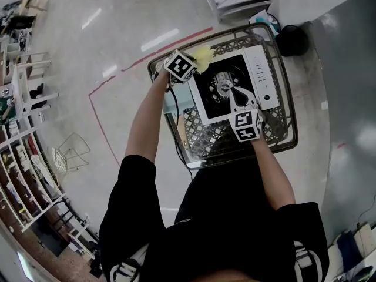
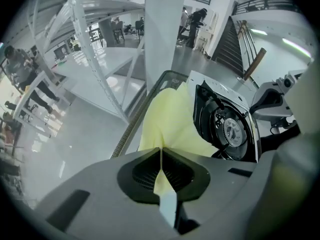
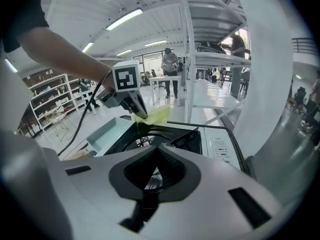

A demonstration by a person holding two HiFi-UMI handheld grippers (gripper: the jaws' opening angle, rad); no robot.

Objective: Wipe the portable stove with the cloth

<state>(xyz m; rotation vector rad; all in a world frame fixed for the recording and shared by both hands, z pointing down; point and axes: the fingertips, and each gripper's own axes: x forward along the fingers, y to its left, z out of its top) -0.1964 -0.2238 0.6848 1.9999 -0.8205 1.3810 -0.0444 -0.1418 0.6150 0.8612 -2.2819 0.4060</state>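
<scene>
- white square portable gas stove (image 1: 258,69) is sitting on the dark wire-mesh table (image 1: 276,135), toward its far side in the head view
- yellow cloth (image 1: 203,57) is lying at the stove's far-left corner, caught between the jaws of the left gripper (image 1: 197,64)
- right gripper (image 1: 236,96) is hanging over the stove's middle burner (image 1: 223,86), right of the cloth and apart from it
- black round object (image 1: 292,40) is sitting just beyond the table's far-right corner

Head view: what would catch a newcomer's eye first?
The pale yellow cloth, pinched in the shut left claw, sits at the far left corner of the white portable stove. The right claw, shut and empty, hovers over its black burner well. The stove stands on a wire-mesh table.
</scene>
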